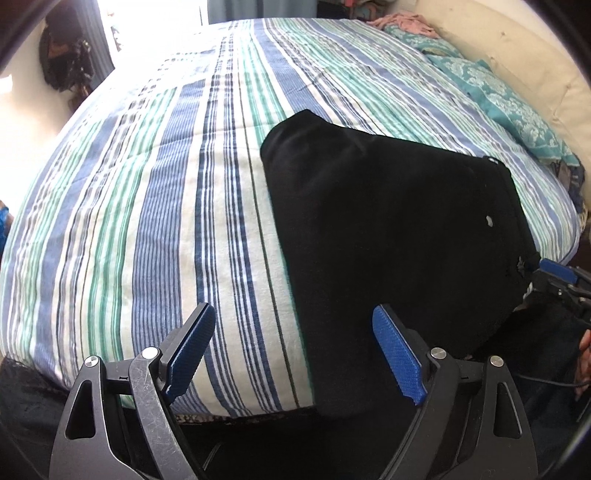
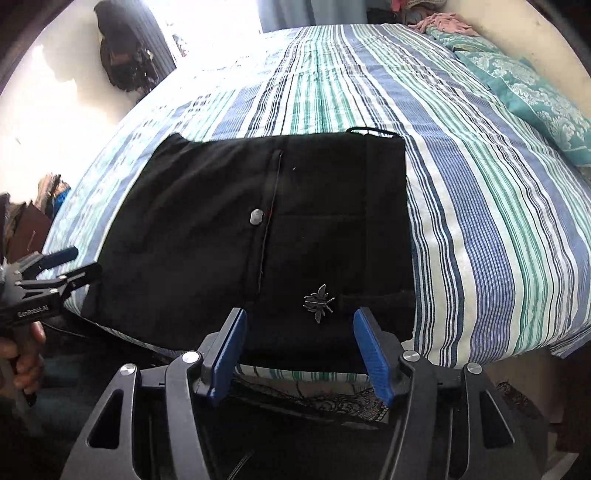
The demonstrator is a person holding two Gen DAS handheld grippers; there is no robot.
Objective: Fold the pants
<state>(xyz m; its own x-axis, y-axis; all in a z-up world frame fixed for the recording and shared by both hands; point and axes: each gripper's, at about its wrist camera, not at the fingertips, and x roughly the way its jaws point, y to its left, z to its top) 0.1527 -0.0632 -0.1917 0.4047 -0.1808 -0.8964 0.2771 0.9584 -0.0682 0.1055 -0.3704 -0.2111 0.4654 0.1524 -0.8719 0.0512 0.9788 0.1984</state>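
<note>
Black pants lie folded into a flat rectangle on the striped bedspread, near the front edge of the bed. A metal button and a silver emblem show on top. My right gripper is open at the pants' near edge, with nothing between its blue pads. My left gripper is open over the bed's front edge, at the pants' left side, and holds nothing. It also shows in the right wrist view, and the right gripper in the left wrist view.
Teal patterned pillows and a pink cloth lie along the cream wall at the far right of the bed. Dark clothes hang on the wall at the left. A patterned rug lies on the floor below the bed's edge.
</note>
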